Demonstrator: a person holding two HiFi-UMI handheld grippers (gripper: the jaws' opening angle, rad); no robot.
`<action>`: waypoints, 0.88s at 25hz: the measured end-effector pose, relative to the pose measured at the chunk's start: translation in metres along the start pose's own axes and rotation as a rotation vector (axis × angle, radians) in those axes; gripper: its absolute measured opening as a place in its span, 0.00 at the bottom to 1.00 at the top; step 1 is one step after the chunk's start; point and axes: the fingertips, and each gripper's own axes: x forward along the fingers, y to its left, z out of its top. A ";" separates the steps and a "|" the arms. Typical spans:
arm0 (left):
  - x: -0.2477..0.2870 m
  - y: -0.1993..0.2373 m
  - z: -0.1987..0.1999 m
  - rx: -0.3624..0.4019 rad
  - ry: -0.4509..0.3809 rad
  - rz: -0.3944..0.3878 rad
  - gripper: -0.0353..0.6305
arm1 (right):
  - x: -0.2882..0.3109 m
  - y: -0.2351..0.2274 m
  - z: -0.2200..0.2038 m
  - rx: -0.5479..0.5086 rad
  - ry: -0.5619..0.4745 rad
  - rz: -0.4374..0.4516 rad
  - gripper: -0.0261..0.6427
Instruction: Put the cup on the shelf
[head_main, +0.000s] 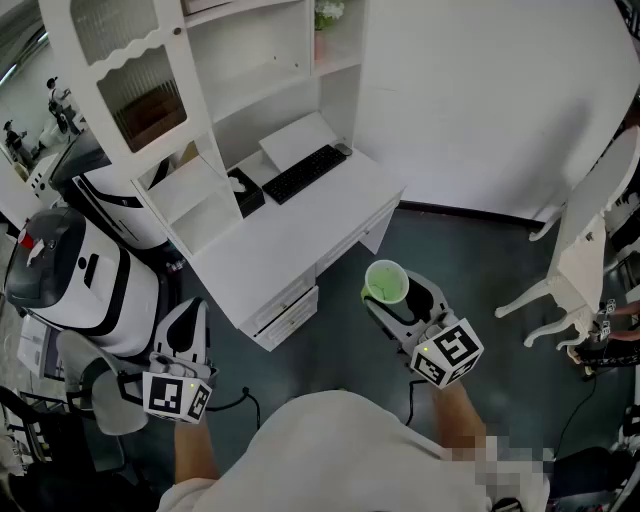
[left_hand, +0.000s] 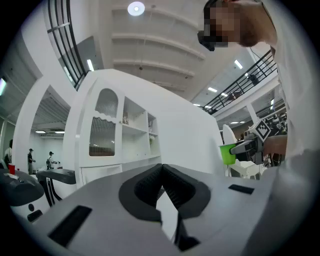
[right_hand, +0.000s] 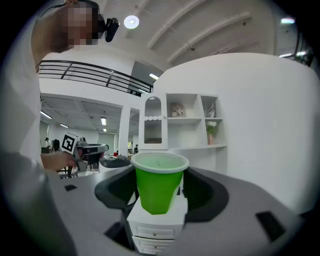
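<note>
White shirt cloth (head_main: 340, 450) on the person's chest filled the bottom of the head view, with a forearm reaching out on each side. Ahead of the right forearm, the right gripper (head_main: 395, 300) pointed level and held a green cup (right_hand: 159, 185) upright, mouth up. Its two dark jaws stood wide, one pressed against each side of the cup, as the right gripper view showed. The cup looked empty inside. It hung over the dark floor (head_main: 470, 260), just off the front corner of the white desk (head_main: 290, 245) and well apart from the shelves (head_main: 250, 60) that rose at the back of that desk.

On the other side, the left gripper (head_main: 188, 312) was also held level, near a white and black machine (head_main: 70, 270). Its jaws met tip to tip with nothing between them, plain in the left gripper view.

On the desk lay a black keyboard (head_main: 303, 173) and, beside it, a small black box (head_main: 245, 190). A vase of pale flowers (head_main: 325, 20) stood on an upper shelf. A white chair (head_main: 580, 250) stood at the right, apart from the desk.
</note>
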 end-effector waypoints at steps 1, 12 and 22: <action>0.000 -0.001 0.000 -0.001 0.001 0.000 0.06 | 0.000 0.000 0.001 -0.001 0.001 0.001 0.49; 0.008 -0.010 -0.002 -0.002 0.010 0.004 0.06 | -0.003 -0.010 -0.002 0.000 0.005 0.011 0.49; 0.027 -0.032 -0.004 0.005 0.023 0.025 0.06 | -0.012 -0.040 -0.003 0.020 -0.013 0.027 0.48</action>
